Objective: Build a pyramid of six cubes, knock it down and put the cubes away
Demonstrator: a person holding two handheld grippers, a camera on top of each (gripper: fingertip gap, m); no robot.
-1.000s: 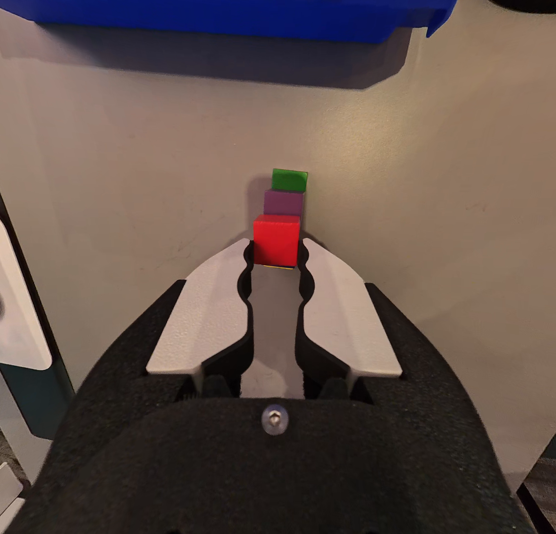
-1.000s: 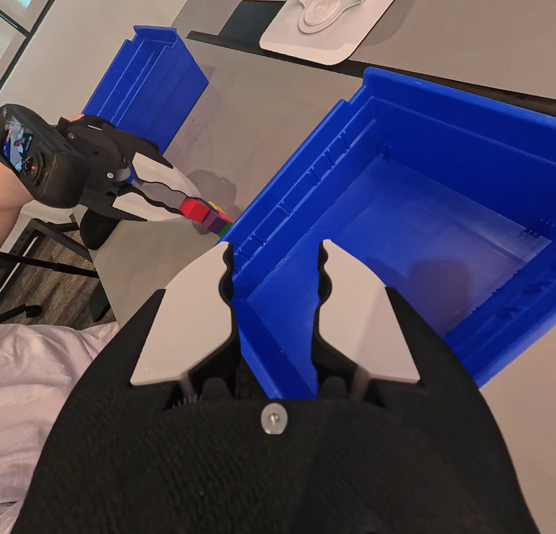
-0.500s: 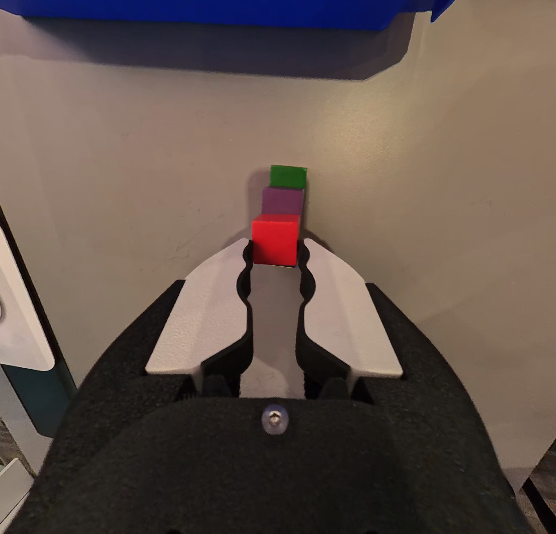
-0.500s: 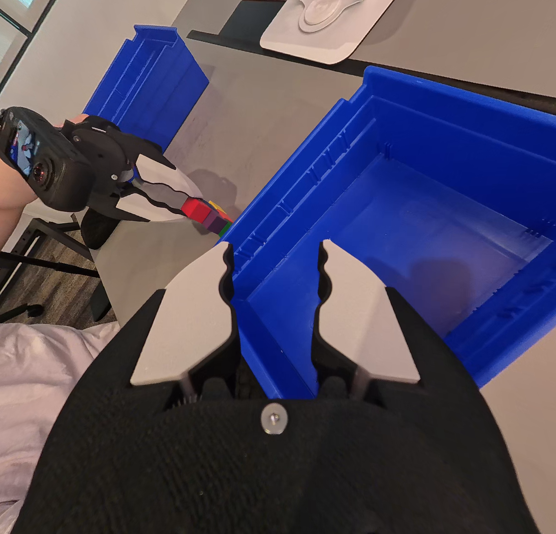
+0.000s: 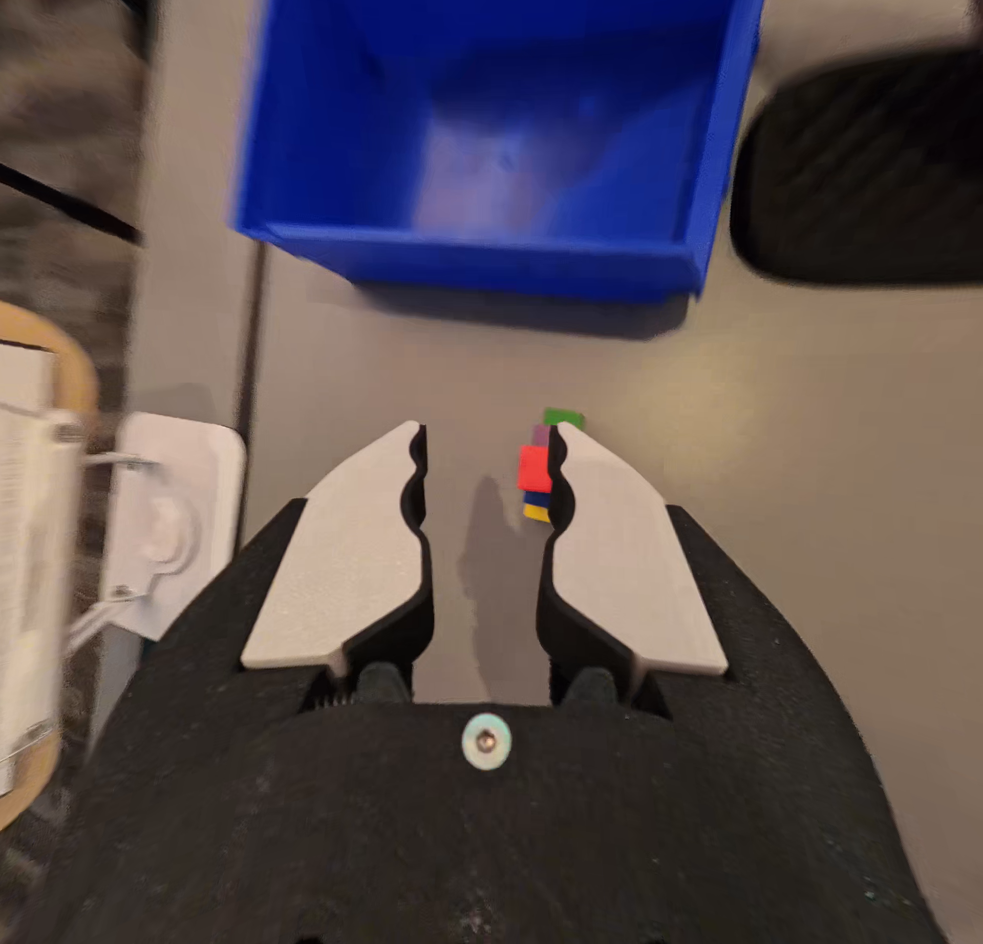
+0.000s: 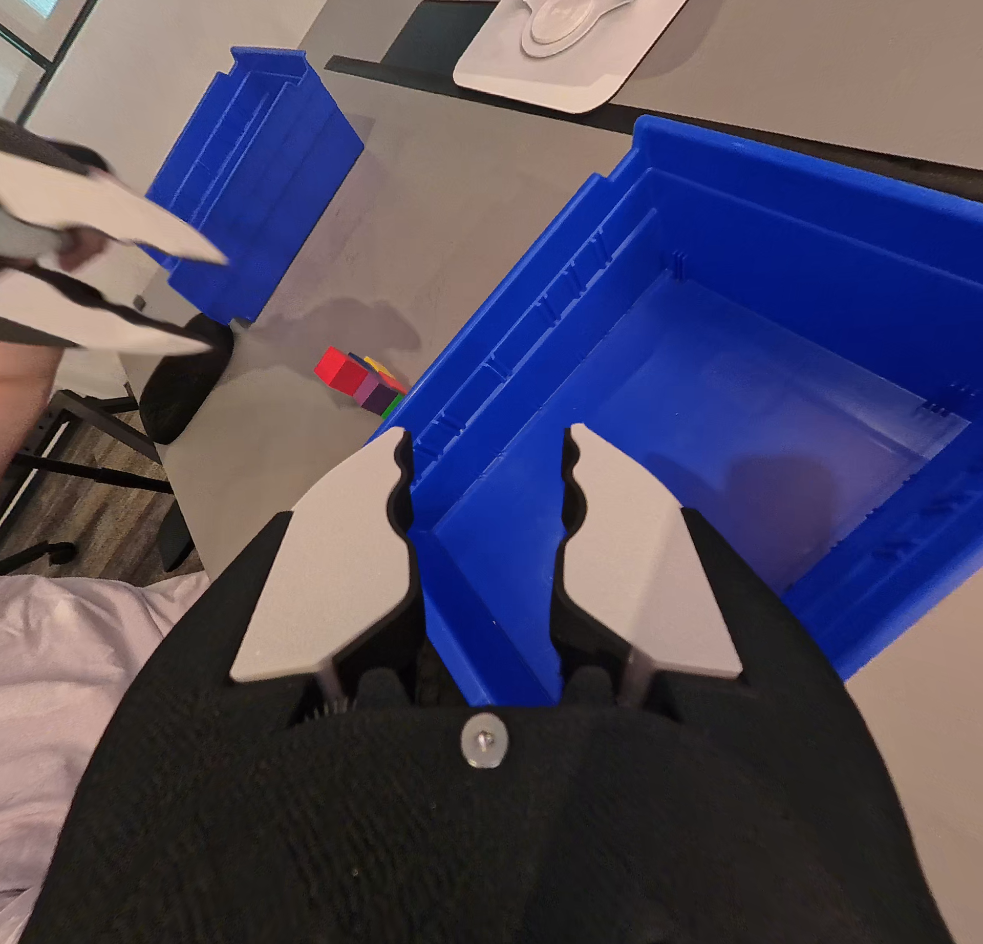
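1. Two tongs are both released and empty: the left tongs hang above the desk, and the right tongs hover over the near corner of the big blue bin.
2. Ahead of the left tongs, just inside its right finger, lies the cube stack: red cube on top, purple cube and green cube beyond, yellow cube nearer.
3. Its long axis seems to run away from the left tongs toward the bin.
4. Judging the step as knocking down, sweep sideways across that axis, low, away from the desk edge.
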